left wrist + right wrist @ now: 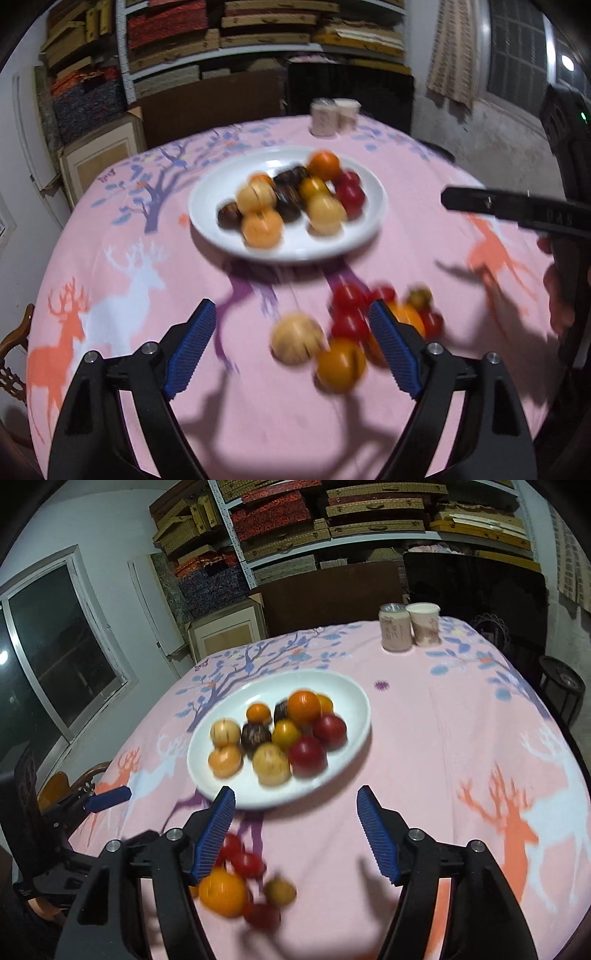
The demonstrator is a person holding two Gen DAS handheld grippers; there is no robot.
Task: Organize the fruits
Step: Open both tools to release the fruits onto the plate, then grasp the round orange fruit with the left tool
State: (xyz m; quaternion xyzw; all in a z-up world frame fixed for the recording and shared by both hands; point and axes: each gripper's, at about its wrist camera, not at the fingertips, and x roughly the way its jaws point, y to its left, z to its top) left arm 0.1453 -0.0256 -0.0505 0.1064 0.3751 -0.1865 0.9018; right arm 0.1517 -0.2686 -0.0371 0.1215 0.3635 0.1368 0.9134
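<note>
- Both tongs are standing open and empty: left gripper (291,347) is hanging over the loose fruit (340,363), right gripper (295,834) just beside it.
- You're mid-collection; next, pick one loose fruit and close on it.
- Plate (221,184) is holding about eleven fruits; roughly eight are waiting on the cloth (424,221), blurred.

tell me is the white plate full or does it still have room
Still has room. The white plate holds a cluster of fruit in the middle, with bare white rim around it, widest on its left side.
</note>
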